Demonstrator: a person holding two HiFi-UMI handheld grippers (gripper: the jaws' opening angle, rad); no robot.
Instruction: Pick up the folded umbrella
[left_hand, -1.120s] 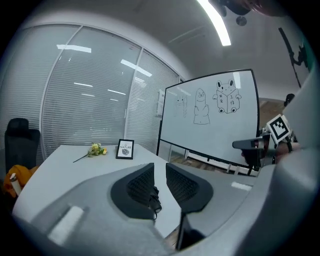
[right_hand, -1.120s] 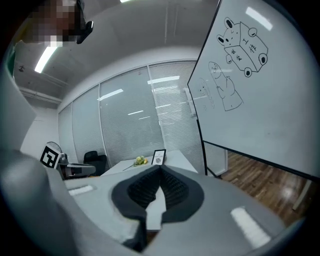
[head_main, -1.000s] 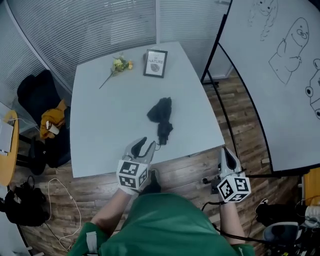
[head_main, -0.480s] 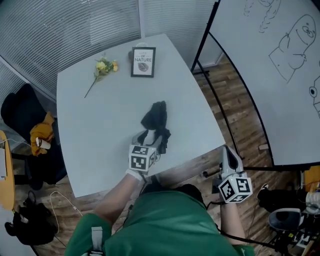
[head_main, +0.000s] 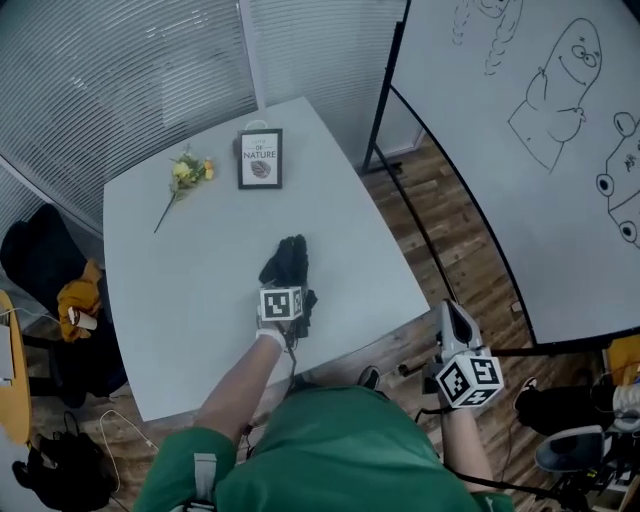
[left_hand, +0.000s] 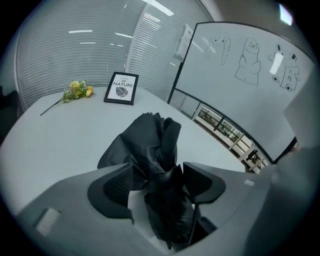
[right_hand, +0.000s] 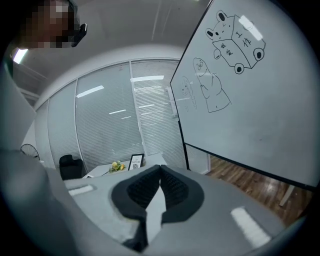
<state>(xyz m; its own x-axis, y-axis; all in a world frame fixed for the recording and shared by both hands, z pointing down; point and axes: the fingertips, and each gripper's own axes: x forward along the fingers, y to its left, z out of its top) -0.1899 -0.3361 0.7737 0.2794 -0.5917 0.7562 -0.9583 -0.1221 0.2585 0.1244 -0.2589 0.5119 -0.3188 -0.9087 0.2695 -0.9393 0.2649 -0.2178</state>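
Observation:
The folded black umbrella (head_main: 288, 262) lies crumpled on the grey table (head_main: 180, 290), near its front edge. My left gripper (head_main: 287, 290) points down over the umbrella's near end. In the left gripper view its jaws are opening, and the umbrella (left_hand: 150, 145) lies between them. The left gripper (left_hand: 158, 170) straddles the bundle, with a strip of table showing beside the left pad (left_hand: 117, 185). My right gripper (head_main: 455, 325) hangs off the table's right side above the wooden floor. In its own view the right gripper (right_hand: 160, 168) is shut with nothing in it.
A framed print (head_main: 260, 159) and a yellow flower stem (head_main: 183, 172) lie at the table's far end. A whiteboard (head_main: 520, 150) with drawings stands to the right. At the left are a dark chair with yellow cloth (head_main: 70, 300) and a black bag (head_main: 60, 470) on the floor.
My left gripper has gone forward and down from the table's front edge onto the umbrella, and its jaws have spread. The right gripper has shifted only a little.

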